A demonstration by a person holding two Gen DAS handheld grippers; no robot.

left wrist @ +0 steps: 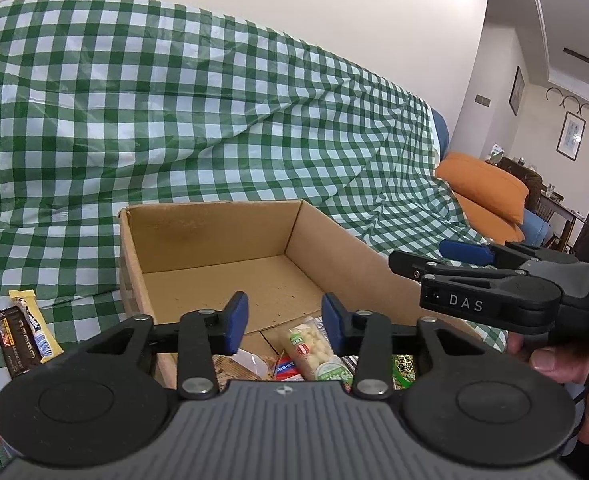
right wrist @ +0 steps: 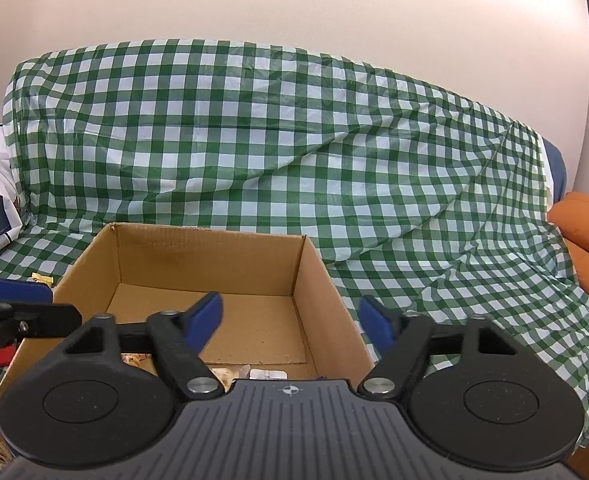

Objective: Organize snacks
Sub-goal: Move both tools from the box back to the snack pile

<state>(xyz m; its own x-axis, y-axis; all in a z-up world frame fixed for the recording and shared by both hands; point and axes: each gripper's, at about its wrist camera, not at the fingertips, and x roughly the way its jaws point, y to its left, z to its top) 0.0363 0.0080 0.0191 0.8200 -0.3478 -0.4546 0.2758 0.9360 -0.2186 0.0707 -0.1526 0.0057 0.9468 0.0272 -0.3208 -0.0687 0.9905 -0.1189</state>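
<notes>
Left of the cardboard box [left wrist: 214, 248], two snack bars [left wrist: 26, 332] lie on the checked cloth [left wrist: 174, 100]. Over the box's near edge, the left hand-held gripper [left wrist: 284, 322] hangs released above packets [left wrist: 310, 350] inside. The right hand-held gripper [right wrist: 290, 318] straddles the box's right wall, released and empty.

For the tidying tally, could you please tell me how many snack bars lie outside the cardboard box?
2: a dark brown bar and a yellow-white bar, touching, on the checked cloth left of the cardboard box. Others may be hidden.
</notes>
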